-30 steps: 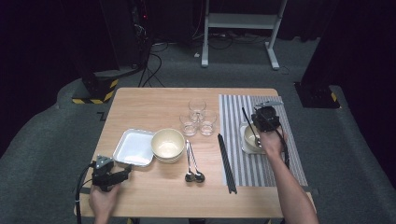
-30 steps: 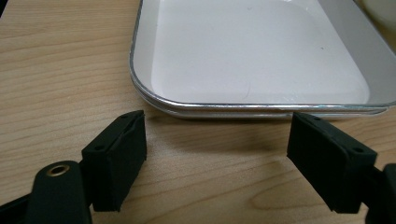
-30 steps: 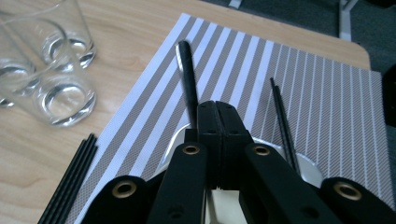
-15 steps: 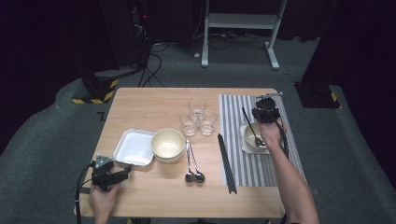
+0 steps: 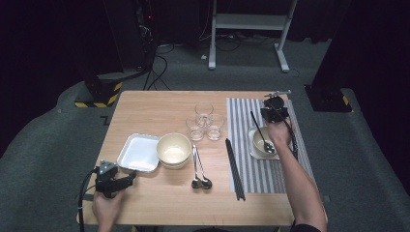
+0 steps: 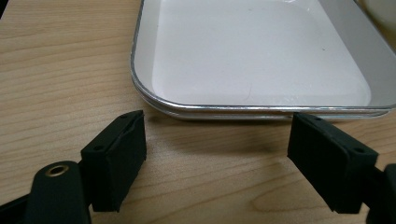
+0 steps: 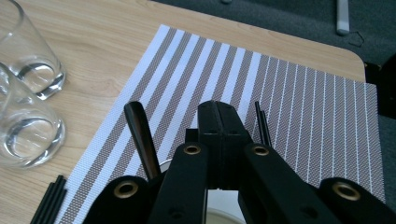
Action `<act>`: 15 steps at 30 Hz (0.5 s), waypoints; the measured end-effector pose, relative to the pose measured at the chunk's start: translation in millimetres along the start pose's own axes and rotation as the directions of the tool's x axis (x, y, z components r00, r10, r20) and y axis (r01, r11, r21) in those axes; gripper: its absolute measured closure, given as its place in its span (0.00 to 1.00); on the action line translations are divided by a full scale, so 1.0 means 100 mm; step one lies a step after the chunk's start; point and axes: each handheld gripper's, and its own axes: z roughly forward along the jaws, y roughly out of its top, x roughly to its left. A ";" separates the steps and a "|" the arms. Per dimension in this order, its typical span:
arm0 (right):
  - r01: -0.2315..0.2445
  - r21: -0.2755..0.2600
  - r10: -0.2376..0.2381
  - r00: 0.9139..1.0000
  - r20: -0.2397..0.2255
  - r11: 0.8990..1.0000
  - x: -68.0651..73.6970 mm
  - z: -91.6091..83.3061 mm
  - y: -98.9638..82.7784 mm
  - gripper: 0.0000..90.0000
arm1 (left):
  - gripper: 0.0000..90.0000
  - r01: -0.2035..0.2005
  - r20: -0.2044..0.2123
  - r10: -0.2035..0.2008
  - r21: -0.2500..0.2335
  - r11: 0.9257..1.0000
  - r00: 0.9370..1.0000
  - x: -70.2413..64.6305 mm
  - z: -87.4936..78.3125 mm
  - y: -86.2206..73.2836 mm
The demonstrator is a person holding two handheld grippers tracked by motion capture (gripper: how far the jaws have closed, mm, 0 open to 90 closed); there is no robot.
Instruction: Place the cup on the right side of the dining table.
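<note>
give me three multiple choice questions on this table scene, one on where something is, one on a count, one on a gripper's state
1. Where does the spoon with the dark handle rest?
A. in the white bowl on the striped mat
B. on the metal tray
C. inside a glass

2. How many clear glasses stand on the table?
A. one
B. three
C. five

3. How do the left gripper's jaws stand?
A. shut on the tray's rim
B. shut on nothing
C. open, just short of the metal tray

Answers: 1 A, the high view shows its bowl end in that bowl and its handle leaning out over the mat. 2 B, three glasses cluster near the table's middle. 3 C, the left gripper view shows the jaws wide apart with bare wood between them.
</note>
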 end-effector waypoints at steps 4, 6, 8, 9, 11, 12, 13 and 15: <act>0.003 0.004 -0.003 1.000 0.006 1.000 0.00 0.05 0.05 1.00 | 0.22 0.001 0.000 -0.001 0.001 1.000 1.000 0.00 0.00 0.00; 0.011 0.014 -0.011 1.000 0.007 1.000 0.01 0.09 0.04 1.00 | 0.22 0.001 -0.001 -0.001 0.001 1.000 1.000 -0.01 0.00 0.00; 0.010 0.023 -0.010 1.000 0.006 1.000 0.01 0.12 0.03 1.00 | 0.22 0.004 -0.002 -0.004 -0.001 1.000 1.000 -0.01 0.00 0.00; 0.008 0.028 -0.008 1.000 0.008 1.000 0.00 0.14 0.03 1.00 | 0.22 0.003 -0.002 -0.003 -0.001 1.000 1.000 -0.01 0.00 0.00; 0.000 0.039 -0.001 1.000 0.007 0.999 -0.03 0.18 0.02 1.00 | 0.22 0.003 -0.002 -0.003 -0.001 1.000 1.000 -0.01 0.00 0.00; -0.003 0.045 0.002 1.000 0.007 0.999 -0.05 0.19 0.02 1.00 | 0.22 0.004 -0.002 -0.004 -0.001 1.000 1.000 -0.01 0.00 0.00; -0.005 0.053 0.005 1.000 0.010 0.999 -0.06 0.21 0.01 1.00 | 0.22 0.003 -0.002 -0.003 -0.001 1.000 1.000 -0.01 0.00 0.00; -0.014 0.065 0.014 1.000 0.011 0.998 -0.11 0.24 0.00 1.00 | 0.22 0.002 -0.002 -0.002 -0.001 1.000 1.000 -0.01 0.00 0.00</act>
